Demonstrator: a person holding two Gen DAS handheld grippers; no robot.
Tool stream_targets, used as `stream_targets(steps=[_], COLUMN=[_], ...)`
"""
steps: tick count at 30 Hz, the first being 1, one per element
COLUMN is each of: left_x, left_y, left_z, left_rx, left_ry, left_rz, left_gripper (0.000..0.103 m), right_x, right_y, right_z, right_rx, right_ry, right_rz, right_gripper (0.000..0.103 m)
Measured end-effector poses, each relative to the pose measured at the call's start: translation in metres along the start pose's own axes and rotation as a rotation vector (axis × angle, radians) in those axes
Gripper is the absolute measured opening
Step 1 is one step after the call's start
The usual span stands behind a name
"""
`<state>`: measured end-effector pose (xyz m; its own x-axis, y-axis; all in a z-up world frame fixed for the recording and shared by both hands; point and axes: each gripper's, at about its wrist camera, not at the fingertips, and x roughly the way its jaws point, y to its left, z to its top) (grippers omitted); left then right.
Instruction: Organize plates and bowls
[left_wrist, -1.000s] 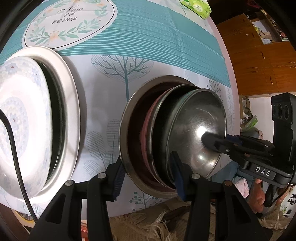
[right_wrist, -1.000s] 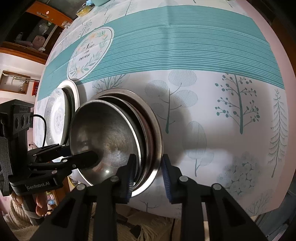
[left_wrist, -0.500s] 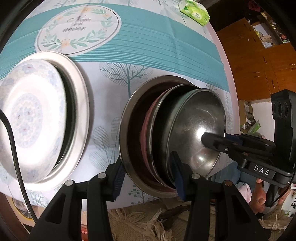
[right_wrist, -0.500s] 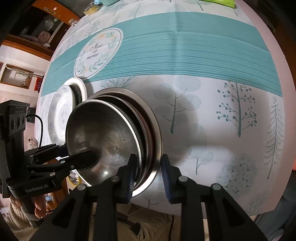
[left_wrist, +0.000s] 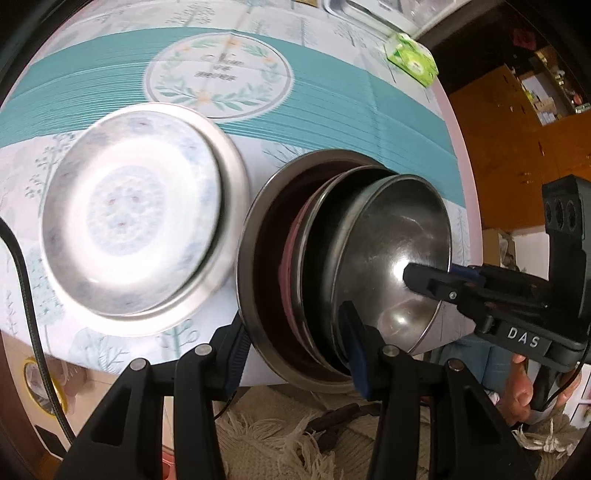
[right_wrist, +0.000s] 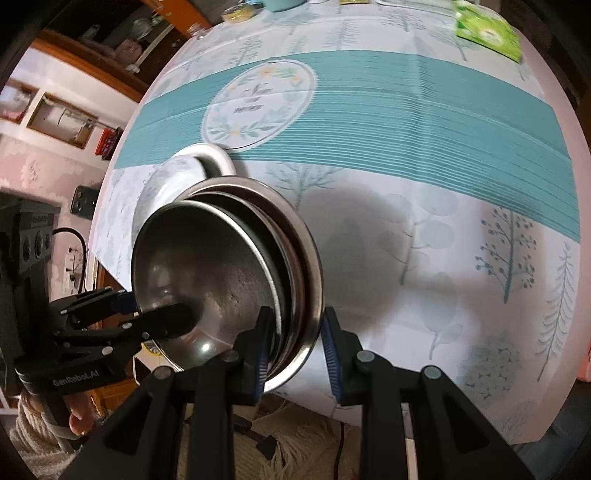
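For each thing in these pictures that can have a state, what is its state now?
Metal stack: nested dishes, held off the table, gripped at two sides of its rims.
Left gripper: jaws shut on the stack's rims.
Right gripper: jaws shut on the stack's rims.
Floral bowl: sits in a white plate, on the table.
Green packet: lies on the far table edge.

Three nested steel bowls, one patterned bowl, one white plate.

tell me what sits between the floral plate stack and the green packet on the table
Only bare tablecloth with its round wreath emblem lies between the floral plate stack and the green packet, shown in the left wrist view.
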<state>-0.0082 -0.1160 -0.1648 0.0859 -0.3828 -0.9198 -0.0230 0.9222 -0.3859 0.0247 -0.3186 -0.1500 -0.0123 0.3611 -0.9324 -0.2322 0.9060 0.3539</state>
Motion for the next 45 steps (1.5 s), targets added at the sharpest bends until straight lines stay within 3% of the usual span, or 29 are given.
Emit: stream_targets(steps=[9, 23, 31, 45], left_x=[-0.024, -0.031, -0.020, -0.012], left_y=[0.037, 0.112, 0.138, 0.159], left_z=[0.004, 0.051, 0.073, 0.084], left_rx=[-0.003, 0.070, 0.116, 0.142], left_ry=[-0.012, 0.050, 0.090, 0.130], left_rz=[-0.014, -0.021, -0.024, -0.033], left_gripper=[0.045, 0.045, 0.045, 0.045], right_x=[0.008, 0.049, 0.070, 0.089], right_y=[0.042, 0.110, 0.126, 0.140], right_z=[0.013, 0.046, 0.059, 0.069], right_rx=[-0.012, 0.088, 0.158, 0.203], right_ry=[-0.001, 0.015, 0.022, 0.026], right_rz=[-0.023, -0.070, -0.089, -0.105], right_gripper=[0.026, 0.026, 0.026, 0.026])
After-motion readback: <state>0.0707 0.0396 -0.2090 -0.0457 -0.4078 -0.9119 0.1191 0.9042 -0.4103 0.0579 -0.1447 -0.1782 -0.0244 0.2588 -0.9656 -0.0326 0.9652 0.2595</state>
